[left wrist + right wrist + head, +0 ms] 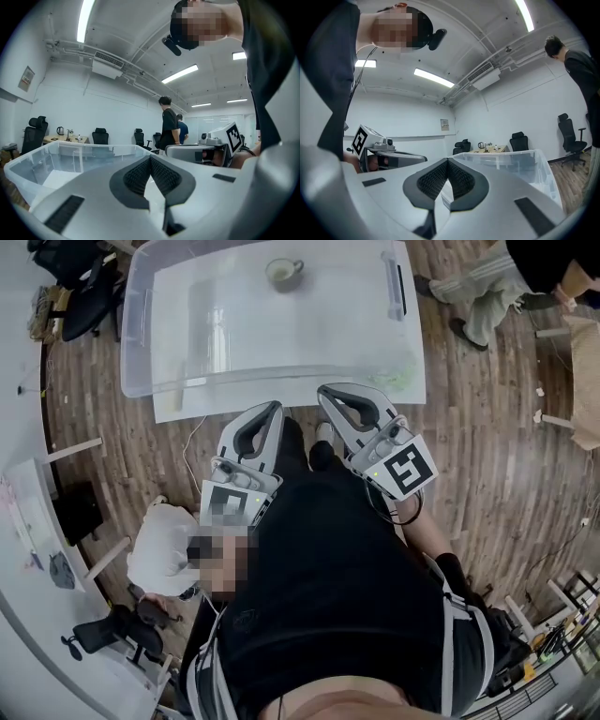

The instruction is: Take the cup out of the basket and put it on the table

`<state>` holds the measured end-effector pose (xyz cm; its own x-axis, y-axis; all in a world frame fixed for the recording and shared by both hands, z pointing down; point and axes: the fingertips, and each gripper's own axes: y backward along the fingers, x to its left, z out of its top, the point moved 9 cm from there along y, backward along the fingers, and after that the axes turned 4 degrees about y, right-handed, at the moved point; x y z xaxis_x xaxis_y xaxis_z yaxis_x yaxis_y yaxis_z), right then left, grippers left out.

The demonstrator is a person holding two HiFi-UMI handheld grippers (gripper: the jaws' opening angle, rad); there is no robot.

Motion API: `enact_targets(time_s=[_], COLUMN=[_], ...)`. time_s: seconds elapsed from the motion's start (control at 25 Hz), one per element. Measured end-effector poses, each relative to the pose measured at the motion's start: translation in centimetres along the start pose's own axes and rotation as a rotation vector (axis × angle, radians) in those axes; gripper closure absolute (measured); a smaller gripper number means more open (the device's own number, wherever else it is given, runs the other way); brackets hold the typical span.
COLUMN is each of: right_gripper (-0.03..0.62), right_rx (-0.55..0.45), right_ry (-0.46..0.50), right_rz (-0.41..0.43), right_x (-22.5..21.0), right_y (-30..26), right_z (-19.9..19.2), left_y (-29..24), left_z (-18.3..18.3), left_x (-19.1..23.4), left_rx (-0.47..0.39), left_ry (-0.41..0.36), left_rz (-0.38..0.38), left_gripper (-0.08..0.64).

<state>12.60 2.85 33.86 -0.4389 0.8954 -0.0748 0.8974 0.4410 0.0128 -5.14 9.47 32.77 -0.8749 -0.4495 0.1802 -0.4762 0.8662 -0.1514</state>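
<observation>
Both sets of jaws are pressed tip to tip, with nothing between the pads. That goes for the left gripper (pixel 150 160) and the right gripper (pixel 447 162) alike, so we read both as clenched and empty. Just ahead of the fingertips is the near wall of the basket (pixel 134 329), a clear plastic bin sitting on the white table (pixel 183 407). The cup (pixel 283 273) is well beyond both tips, on the bin floor near its far wall and roughly in line with the gap between the two grippers. It stands upright, long axis vertical and mouth up toward the head view, with the handle sticking out to the right gripper's side. Neither gripper touches it. We see the grippers held side by side, close in against the person's torso, pointing forward at the basket with the tips angled slightly toward each other. The right one's marker cube (pixel 410 470) faces up. The floor (pixel 487 409) around the table is wood.
</observation>
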Motion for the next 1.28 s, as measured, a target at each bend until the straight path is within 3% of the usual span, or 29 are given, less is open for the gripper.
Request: enact_targets(time_s=[1.28], right_gripper=[0.575], right_rx=[0.079], right_ry=[0.067], right_rz=[-0.142], right_x=[-2.3], right_y=[-15.2], right_z=[0.9], left_y=[-4.2], left_z=[4.0], left_x=[17.3], left_rx=[-0.029], left_ry=[-0.004], left_rz=[-0.184], left_gripper=[0.541])
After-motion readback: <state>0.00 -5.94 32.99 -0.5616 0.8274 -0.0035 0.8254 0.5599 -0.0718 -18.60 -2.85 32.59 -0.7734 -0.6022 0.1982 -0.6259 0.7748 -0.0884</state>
